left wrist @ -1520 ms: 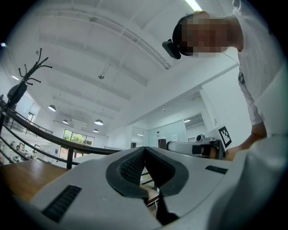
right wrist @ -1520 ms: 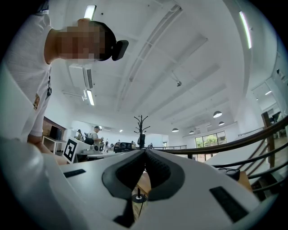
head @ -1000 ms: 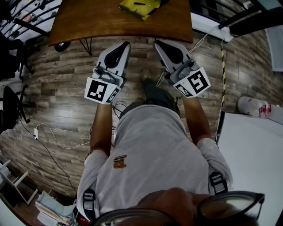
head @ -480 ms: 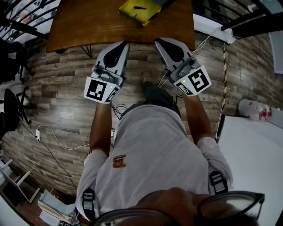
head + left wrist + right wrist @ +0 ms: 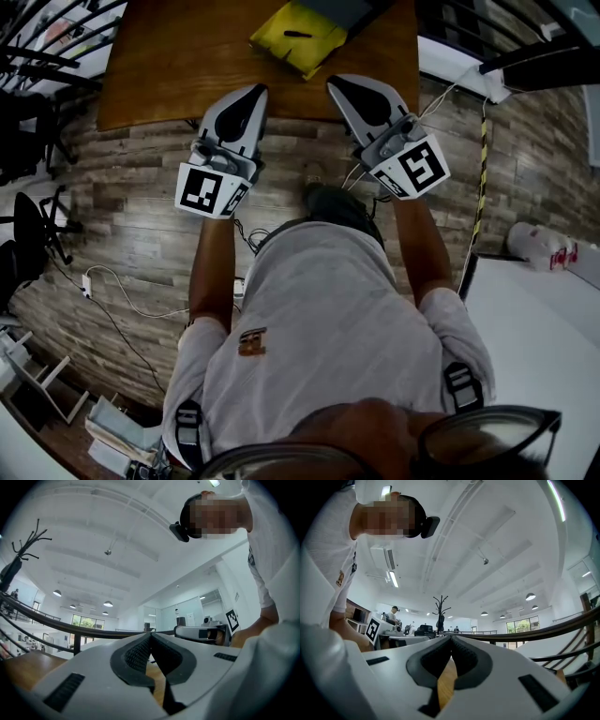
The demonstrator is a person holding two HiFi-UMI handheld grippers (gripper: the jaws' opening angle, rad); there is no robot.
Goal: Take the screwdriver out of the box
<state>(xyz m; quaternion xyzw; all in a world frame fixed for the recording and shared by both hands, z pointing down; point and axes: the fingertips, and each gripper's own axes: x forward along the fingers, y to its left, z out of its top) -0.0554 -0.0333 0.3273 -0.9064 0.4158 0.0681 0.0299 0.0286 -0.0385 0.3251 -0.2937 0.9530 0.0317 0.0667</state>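
Reaching toward a wooden table (image 5: 178,56), seen from the head camera, a person holds the left gripper (image 5: 254,91) and the right gripper (image 5: 336,82) side by side at its near edge. The yellow box (image 5: 323,42) lies just ahead on the tabletop, between the two tips, its near corner closer to the right one. A slim dark tool (image 5: 298,34), probably the screwdriver, rests on the box with its length running across the picture. Nothing stands between the grippers and the box, and cables (image 5: 122,300) trail over the floor behind.

From the left gripper view, both jaws meet at the tips with nothing between them; tabletop shows beneath, and the box is out of sight.

From the right gripper view, the jaws are likewise pressed together and empty, with a coat stand (image 5: 440,605) far off.
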